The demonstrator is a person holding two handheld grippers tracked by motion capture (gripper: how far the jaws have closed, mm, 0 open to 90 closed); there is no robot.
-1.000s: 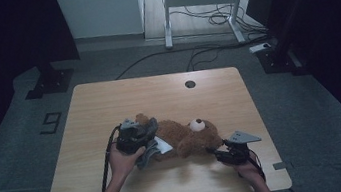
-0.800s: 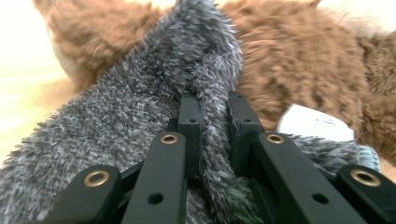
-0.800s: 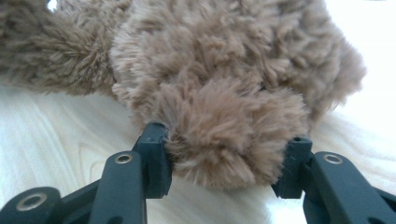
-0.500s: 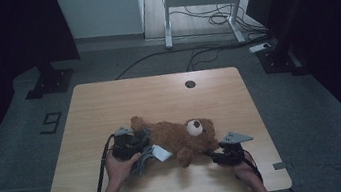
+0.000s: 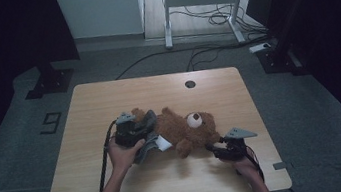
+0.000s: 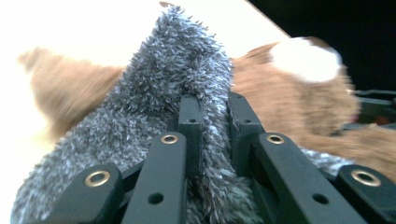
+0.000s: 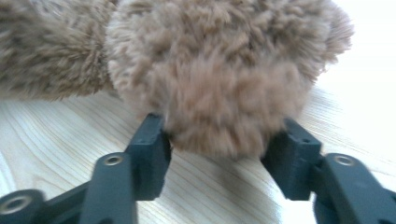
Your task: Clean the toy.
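With the bear (image 5: 183, 129) lying mid-table at the frame centre, the left gripper (image 6: 212, 112) clamps the grey cloth (image 6: 173, 79) and should pull gently, while the right gripper (image 7: 219, 140), jaws just opening around a paw, steadies it.

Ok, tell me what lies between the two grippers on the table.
The brown teddy bear lies between the left gripper and right gripper, seen in the high view.

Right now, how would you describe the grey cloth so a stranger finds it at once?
On the wooden table lies a brown teddy bear. At its left end is the grey fuzzy cloth, pinched by the left gripper. It alone is grey and shaggy.
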